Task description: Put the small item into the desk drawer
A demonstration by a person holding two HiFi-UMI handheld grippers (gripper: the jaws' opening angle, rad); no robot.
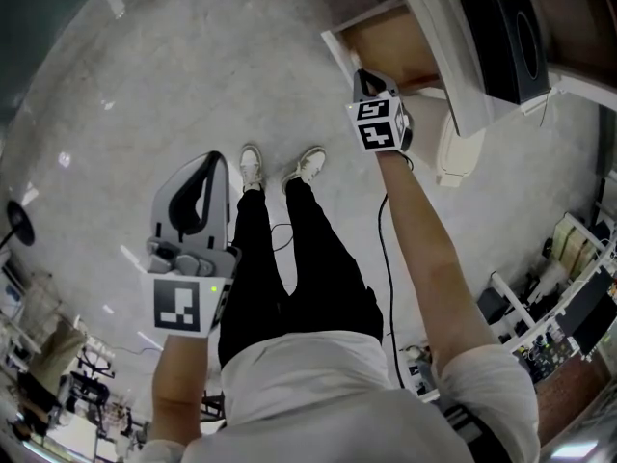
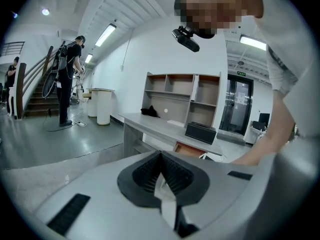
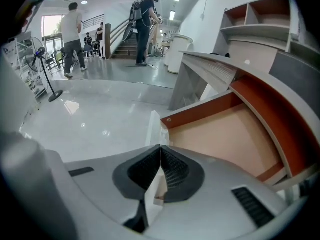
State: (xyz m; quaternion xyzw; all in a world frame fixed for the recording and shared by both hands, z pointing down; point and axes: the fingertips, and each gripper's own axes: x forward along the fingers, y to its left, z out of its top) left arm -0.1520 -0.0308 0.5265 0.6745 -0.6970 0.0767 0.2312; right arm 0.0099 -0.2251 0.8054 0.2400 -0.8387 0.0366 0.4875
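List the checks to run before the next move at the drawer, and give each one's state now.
1. The drawer is pulled out: ok.
2. The drawer's floor is bare where it shows: ok.
3. The small item is in view: not ok, no view shows it.
4. The right gripper carries the item: not ok, jaws together with nothing between them.
5. The left gripper carries it: not ok, jaws together, empty.
6. The right gripper touches the drawer front: cannot tell.

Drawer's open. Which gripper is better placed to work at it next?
Likely right. The right gripper, shut and empty, is at the front edge of the open orange-sided desk drawer. The left gripper, also shut, hangs over the grey floor by the person's leg, away from it.
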